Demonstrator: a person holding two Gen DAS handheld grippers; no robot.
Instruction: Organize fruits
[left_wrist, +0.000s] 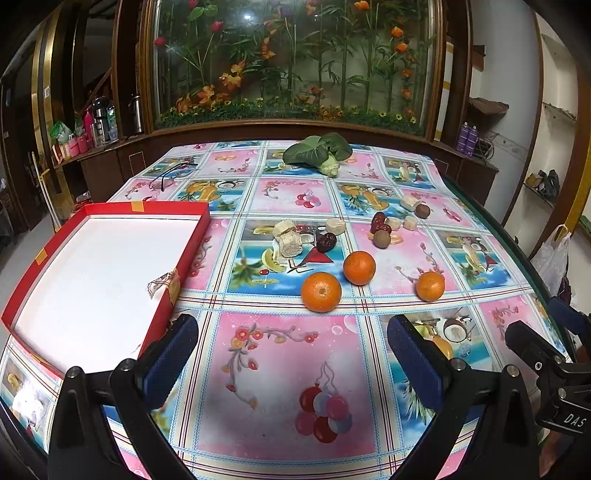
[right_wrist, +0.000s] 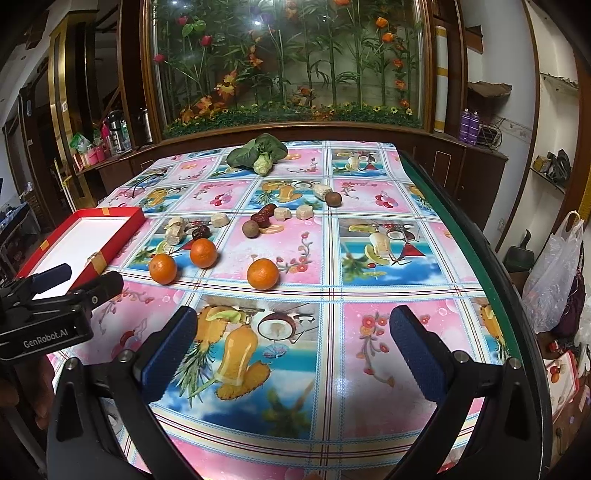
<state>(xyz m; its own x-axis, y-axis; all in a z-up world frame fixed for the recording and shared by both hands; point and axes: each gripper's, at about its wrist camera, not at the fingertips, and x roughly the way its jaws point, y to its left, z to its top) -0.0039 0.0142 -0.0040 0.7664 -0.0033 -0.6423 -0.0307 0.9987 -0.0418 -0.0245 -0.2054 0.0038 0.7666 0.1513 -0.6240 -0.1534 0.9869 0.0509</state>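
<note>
Three oranges (left_wrist: 321, 291), one red tray (left_wrist: 201, 225)

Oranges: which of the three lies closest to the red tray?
The leftmost orange, nearest the red tray and frontmost on the table. The middle orange sits just behind it; the third orange lies apart, far right.

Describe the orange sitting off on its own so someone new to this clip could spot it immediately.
Start at the red box at the table's left edge and move right past the two oranges lying close together. The lone orange sits further right on a pink flowered square, apart from the pair and nearest the open right claw.
</note>
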